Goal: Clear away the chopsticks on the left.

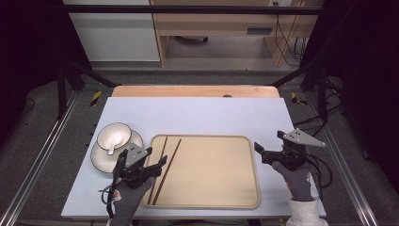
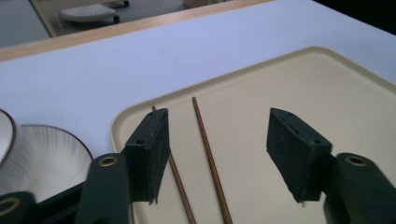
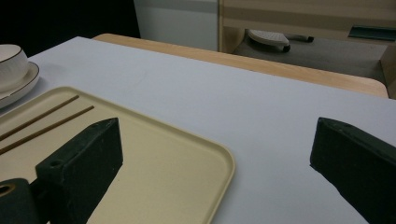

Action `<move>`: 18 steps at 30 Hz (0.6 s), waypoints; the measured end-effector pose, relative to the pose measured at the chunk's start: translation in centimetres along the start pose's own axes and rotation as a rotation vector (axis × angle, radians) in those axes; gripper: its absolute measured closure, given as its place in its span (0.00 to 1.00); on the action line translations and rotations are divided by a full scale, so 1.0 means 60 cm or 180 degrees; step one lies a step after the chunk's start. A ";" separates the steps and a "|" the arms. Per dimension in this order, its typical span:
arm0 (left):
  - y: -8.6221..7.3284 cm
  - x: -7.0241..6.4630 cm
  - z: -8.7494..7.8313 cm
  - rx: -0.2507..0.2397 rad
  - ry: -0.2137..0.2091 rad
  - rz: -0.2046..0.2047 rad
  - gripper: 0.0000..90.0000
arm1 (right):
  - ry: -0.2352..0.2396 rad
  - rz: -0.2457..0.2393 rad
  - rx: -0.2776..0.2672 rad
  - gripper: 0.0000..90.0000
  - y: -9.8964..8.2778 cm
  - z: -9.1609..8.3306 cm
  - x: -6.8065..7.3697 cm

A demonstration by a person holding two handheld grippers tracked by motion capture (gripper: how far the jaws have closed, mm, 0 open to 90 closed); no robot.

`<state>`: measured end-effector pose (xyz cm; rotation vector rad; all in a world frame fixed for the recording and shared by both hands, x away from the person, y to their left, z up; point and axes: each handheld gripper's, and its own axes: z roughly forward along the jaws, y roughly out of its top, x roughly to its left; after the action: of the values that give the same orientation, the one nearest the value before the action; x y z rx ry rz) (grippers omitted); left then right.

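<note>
Two brown chopsticks lie side by side, slightly apart, along the left end of a beige tray on a pale bench, their far tips near the tray's back rim. The left hand-held gripper hovers just above the chopsticks' near half, its black jaws standing well apart with nothing between the pads. In the left gripper view the chopsticks run up between and beneath those jaws, one passing under the left jaw, the other in the gap; neither is pressed. To the left of the tray, a white bowl with a dark rim sits on a matching saucer, a white spoon resting in the bowl. The right hand-held gripper, held in a grey-gloved hand, is off the tray's right edge over bare bench, its jaws spread wide and empty. In the right gripper view the tray's rounded corner lies between the jaws, with the chopsticks and the bowl far off at left.
</note>
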<state>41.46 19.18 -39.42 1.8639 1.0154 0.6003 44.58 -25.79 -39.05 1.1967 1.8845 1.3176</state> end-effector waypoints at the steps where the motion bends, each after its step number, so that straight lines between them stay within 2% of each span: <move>1: 0.000 0.000 0.000 0.0000 0.0000 0.0000 0.37 | 0.0000 0.0000 0.0000 0.03 0.000 0.000 0.000; 2: 0.003 0.015 -0.008 -0.0028 -0.0052 0.0085 0.35 | -0.0013 0.0005 -0.0002 0.03 0.000 0.000 -0.001; 3: 0.003 0.015 -0.008 -0.0028 -0.0052 0.0085 0.33 | -0.0013 0.0005 -0.0002 0.03 0.000 0.000 -0.001; 4: 0.001 0.031 -0.014 -0.0057 -0.0096 0.0109 0.31 | -0.0025 0.0007 -0.0012 0.03 -0.001 0.000 -0.003; 5: 0.001 0.031 -0.014 -0.0057 -0.0096 0.0109 0.29 | -0.0025 0.0007 -0.0012 0.03 -0.001 0.000 -0.003; 6: -0.003 0.048 -0.018 -0.0070 -0.0096 0.0101 0.28 | -0.0041 0.0017 -0.0013 0.03 -0.002 -0.001 -0.005; 7: -0.003 0.048 -0.018 -0.0070 -0.0096 0.0101 0.26 | -0.0041 0.0017 -0.0013 0.03 -0.002 -0.001 -0.005; 8: -0.009 0.063 -0.022 -0.0105 -0.0091 0.0071 0.26 | -0.0050 0.0016 -0.0004 0.03 -0.002 -0.002 -0.007; 9: -0.009 0.063 -0.022 -0.0105 -0.0091 0.0071 0.25 | -0.0050 0.0016 -0.0004 0.03 -0.002 -0.002 -0.007; 10: -0.016 0.078 -0.024 -0.0122 -0.0049 0.0035 0.24 | -0.0074 0.0033 -0.0007 0.03 -0.002 -0.003 -0.008; 12: -0.022 0.095 -0.026 -0.0092 -0.0020 -0.0003 0.22 | -0.0098 0.0012 -0.0003 0.03 -0.003 -0.003 -0.011; 15: -0.032 0.119 -0.034 -0.0131 0.0027 -0.0104 0.20 | -0.0107 0.0048 -0.0008 0.03 -0.006 -0.003 -0.015; 16: -0.032 0.119 -0.034 -0.0131 0.0027 -0.0104 0.20 | -0.0110 0.0061 0.0003 0.03 -0.007 -0.002 -0.016; 18: -0.043 0.138 -0.044 -0.0135 0.0083 -0.0140 0.20 | -0.0120 0.0065 0.0015 0.03 -0.009 0.000 -0.019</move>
<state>42.98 28.05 -40.43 1.7966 1.0502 0.6170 44.88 -26.87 -39.63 1.2378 1.8544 1.2933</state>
